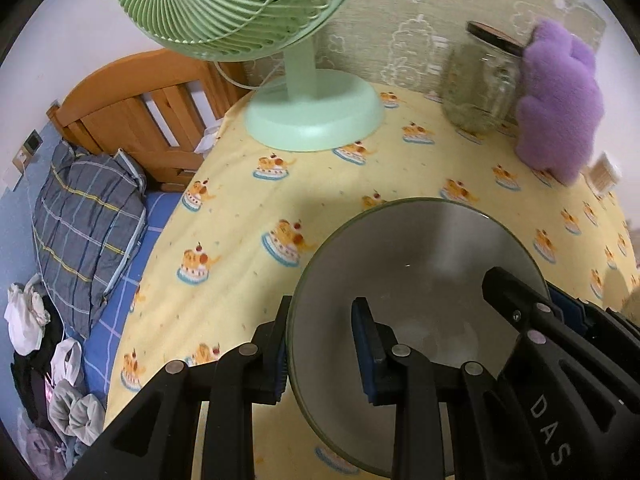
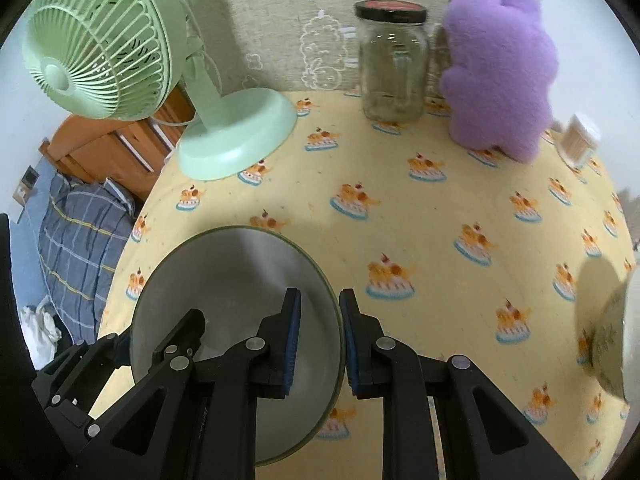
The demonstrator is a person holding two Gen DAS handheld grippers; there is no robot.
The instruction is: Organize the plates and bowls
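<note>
A gray bowl (image 1: 416, 264) with a thin green rim is held over a table covered by a yellow cloth (image 1: 248, 216) printed with cakes. It is gripped from both sides. In the left wrist view, the left gripper (image 1: 320, 350) is closed on the bowl's near-left rim, one blue-padded finger outside the wall and one inside. In the same view the right gripper (image 1: 560, 308) is seen at the bowl's right edge, clamped over the rim there.

In the right wrist view the same bowl (image 2: 236, 268) lies lower left, and the right gripper (image 2: 320, 344) is pinched on its right rim, one pad inside and one outside. The left gripper (image 2: 124, 344) is seen at the bowl's left edge, also on the rim.

At the back of the table a green fan (image 1: 240, 4) stands on a round base, left of a glass jar (image 1: 480, 88) with a dark lid; a purple plush toy (image 1: 560, 100) leans just beside the jar. All three also appear in the right wrist view: fan (image 2: 100, 44), jar (image 2: 394, 68), toy (image 2: 500, 68).

Only the left wrist view shows much of the bed beside the table: a wooden headboard (image 1: 132, 112), a gray plaid pillow (image 1: 84, 216) and a heap of clothes (image 1: 40, 352) lower left. Only the right wrist view shows part of a second, patterned dish (image 2: 608, 344) at the right edge, well apart from the held bowl, and a small clear container of thin sticks (image 2: 580, 140) clearly, to the right of the toy.
</note>
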